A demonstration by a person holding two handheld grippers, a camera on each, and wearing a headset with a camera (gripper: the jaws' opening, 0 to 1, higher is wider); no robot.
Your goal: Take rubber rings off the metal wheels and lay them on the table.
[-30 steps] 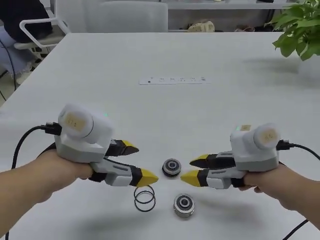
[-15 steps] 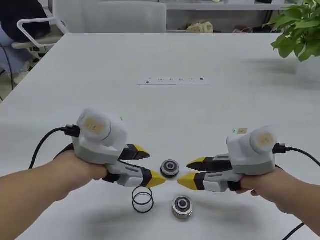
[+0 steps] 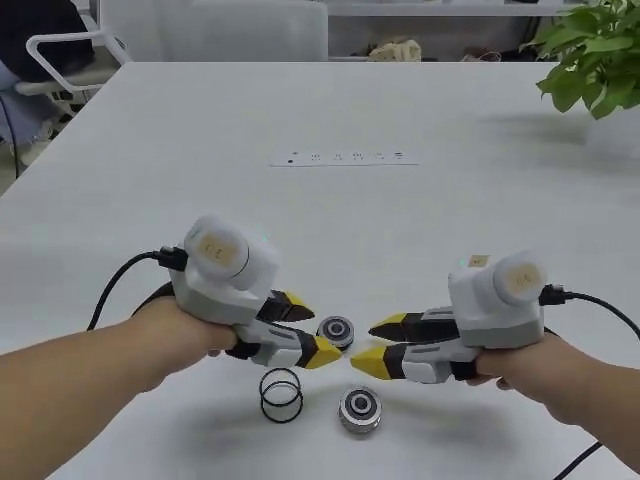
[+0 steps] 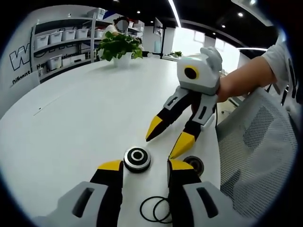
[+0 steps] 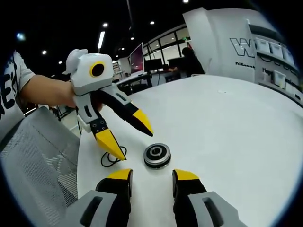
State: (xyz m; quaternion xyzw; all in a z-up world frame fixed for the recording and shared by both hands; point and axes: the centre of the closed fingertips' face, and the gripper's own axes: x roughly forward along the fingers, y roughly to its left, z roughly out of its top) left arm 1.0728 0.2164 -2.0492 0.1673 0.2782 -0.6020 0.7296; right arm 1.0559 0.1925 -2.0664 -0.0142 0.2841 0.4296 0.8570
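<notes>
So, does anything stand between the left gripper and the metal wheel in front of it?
Nothing visible does. The metal wheel lies on bare table just ahead of the open left gripper; the right gripper faces it from the opposite side.

In the head view, the far metal wheel (image 3: 338,329) is partly hidden behind a yellow tip of the left gripper (image 3: 312,328). It and the near wheel (image 3: 359,408) are too small to show whether a rubber ring is on either. The potted plant (image 3: 590,60) is cut off by the top right corner. The markings on the power strip (image 3: 345,158) are too small to read. In the left gripper view, the loose rubber rings (image 4: 158,209) are partly covered by that gripper's own jaws, and the near wheel is half hidden behind the right-hand jaw.
</notes>
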